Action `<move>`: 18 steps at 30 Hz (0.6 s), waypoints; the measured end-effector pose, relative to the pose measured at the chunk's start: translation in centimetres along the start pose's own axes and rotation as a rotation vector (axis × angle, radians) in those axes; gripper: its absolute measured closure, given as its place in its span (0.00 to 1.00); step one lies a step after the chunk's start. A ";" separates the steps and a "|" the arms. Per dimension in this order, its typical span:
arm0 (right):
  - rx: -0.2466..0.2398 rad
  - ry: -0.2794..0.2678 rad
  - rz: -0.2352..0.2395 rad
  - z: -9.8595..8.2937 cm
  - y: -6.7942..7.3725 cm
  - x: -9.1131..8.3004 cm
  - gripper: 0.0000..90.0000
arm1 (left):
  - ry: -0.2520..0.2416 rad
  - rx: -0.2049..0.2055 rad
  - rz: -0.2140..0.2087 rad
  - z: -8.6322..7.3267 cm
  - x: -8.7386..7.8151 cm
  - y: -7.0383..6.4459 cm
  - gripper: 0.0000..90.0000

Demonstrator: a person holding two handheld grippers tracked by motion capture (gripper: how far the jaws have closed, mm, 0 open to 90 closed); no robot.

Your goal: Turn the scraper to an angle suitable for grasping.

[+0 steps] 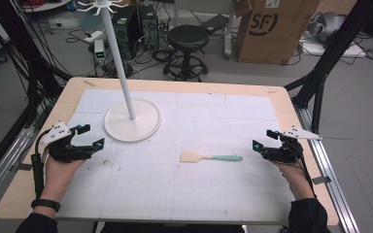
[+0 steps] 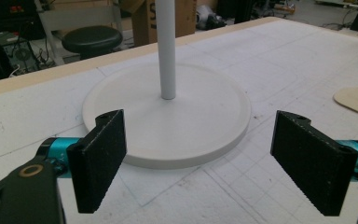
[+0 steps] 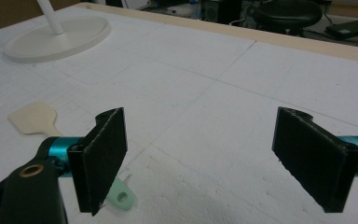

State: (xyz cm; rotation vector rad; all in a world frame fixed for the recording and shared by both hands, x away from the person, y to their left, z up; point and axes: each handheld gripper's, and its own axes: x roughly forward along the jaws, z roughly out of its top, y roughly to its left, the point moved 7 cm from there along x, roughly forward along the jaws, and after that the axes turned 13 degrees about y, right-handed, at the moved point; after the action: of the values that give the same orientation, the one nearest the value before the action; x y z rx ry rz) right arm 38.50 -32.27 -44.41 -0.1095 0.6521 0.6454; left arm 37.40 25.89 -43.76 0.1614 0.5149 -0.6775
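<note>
Both grippers are black with teal fittings behind flat, rough black pads, and each carries a pale grey three-cornered plate: the left gripper [image 1: 88,136] at centre left, the right gripper [image 1: 264,139] at centre right. Black cables trail back. Dark sleeves; a black wristband [image 1: 45,204] at lower left.

I work in what looks like a lab or a test room. Beyond the far edge of my table [image 1: 281,97] I see computer towers [image 1: 135,24], many loose cables [image 1: 155,53] on the grey floor, a black stool [image 1: 188,41], a cardboard box [image 1: 272,29] and black frame legs [image 1: 330,53].
</note>
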 end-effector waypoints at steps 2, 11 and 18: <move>-0.002 0.002 0.007 0.0 0.1 0.0 0.19 | 0.004 -0.005 0.004 -0.1 0.0 0.1 0.21; -0.022 0.007 0.027 0.0 0.5 0.4 0.19 | 0.016 -0.009 0.001 -0.2 -0.1 0.2 0.21; -0.051 0.017 0.062 0.2 1.3 0.6 0.18 | 0.005 -0.011 -0.006 -0.1 -0.2 0.2 0.21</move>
State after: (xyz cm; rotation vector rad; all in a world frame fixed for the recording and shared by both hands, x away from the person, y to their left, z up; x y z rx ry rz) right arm 38.21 -30.80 -44.46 -0.1430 0.6571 0.7219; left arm 37.34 26.17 -43.77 0.1509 0.5238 -0.6804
